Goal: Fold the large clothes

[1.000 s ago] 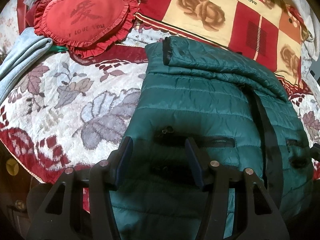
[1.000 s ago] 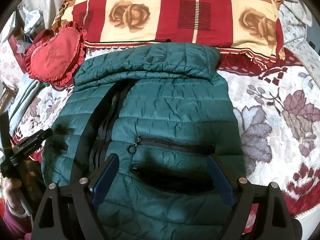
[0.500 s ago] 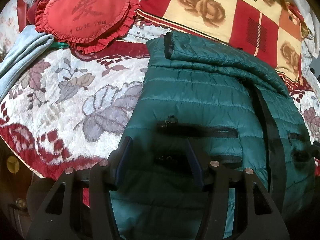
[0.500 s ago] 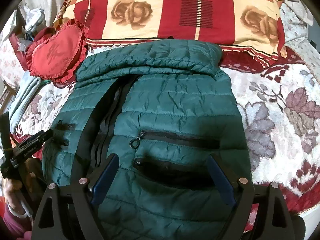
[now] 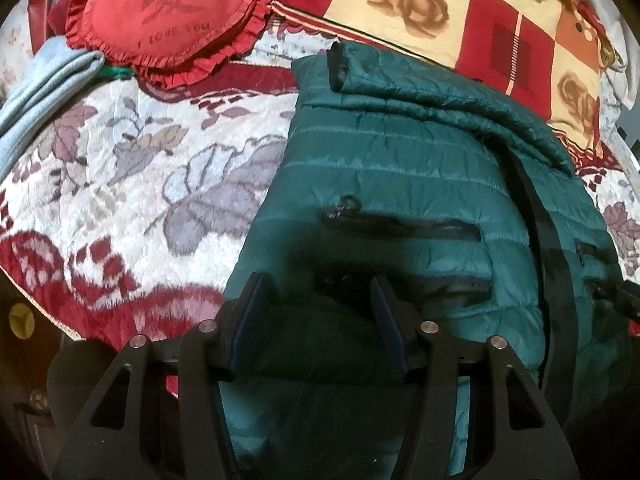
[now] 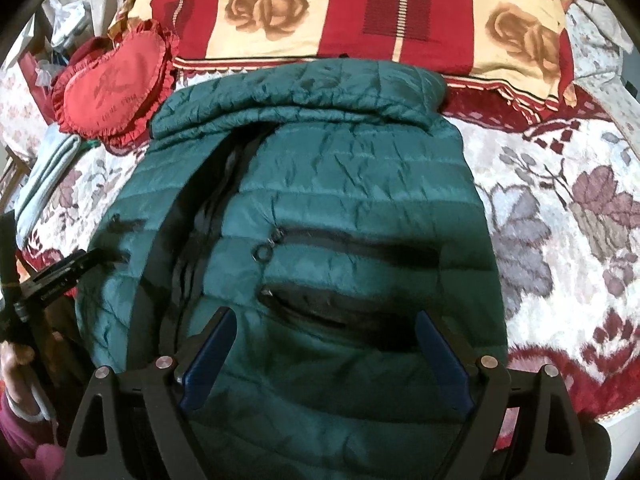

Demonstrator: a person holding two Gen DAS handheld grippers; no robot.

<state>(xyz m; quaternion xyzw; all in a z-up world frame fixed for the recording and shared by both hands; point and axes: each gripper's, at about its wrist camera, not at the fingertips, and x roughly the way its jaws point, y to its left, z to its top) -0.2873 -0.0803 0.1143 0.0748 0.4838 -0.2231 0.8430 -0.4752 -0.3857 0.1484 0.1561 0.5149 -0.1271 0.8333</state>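
Observation:
A dark green quilted puffer jacket (image 5: 400, 184) lies front up on the bed, its collar end folded over at the far side and its black zipper running down the middle; it also shows in the right wrist view (image 6: 340, 200). My left gripper (image 5: 316, 292) is open and empty, low over the jacket's near left hem. My right gripper (image 6: 324, 328) is open wide and empty, low over the near right hem by a pocket zipper (image 6: 344, 240). The left gripper also appears at the left edge of the right wrist view (image 6: 56, 272).
The bed has a floral red and white blanket (image 5: 120, 184). A red heart-shaped cushion (image 5: 168, 20) and a folded light grey garment (image 5: 36, 92) lie at the far left. A large red and cream rose-patterned pillow (image 6: 360, 12) lies behind the jacket. The bed's near edge is just below the grippers.
Both grippers have moved a little forward and lower over the jacket's near hem. The jacket has not moved and both grippers stay open.

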